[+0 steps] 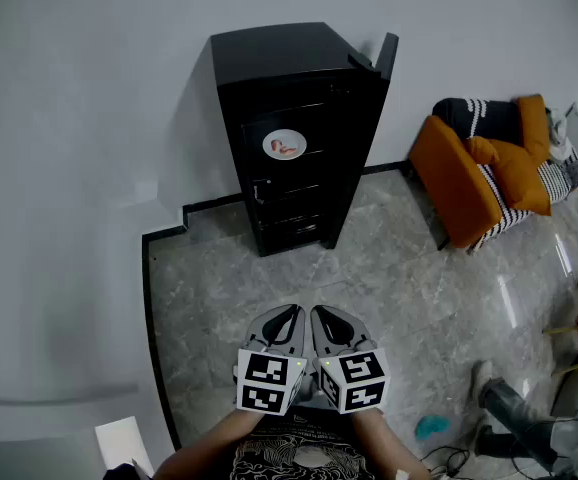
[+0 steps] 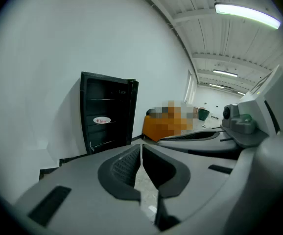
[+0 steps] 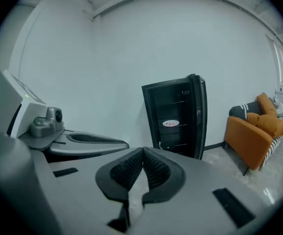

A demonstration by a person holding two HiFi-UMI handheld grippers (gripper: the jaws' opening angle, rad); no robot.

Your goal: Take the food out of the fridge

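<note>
Left claw (image 2: 141,151) and right claw (image 3: 142,153) are both pressed together, empty, side by side above the stone floor (image 1: 399,268). The black fridge (image 1: 294,138) stands well ahead against the wall. Its door looks closed and the food isn't visible, so weight and grip spot are anyone's guess.

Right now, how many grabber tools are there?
2. The left gripper and the right gripper sit side by side low in the head view, both shut, short of the fridge.
</note>
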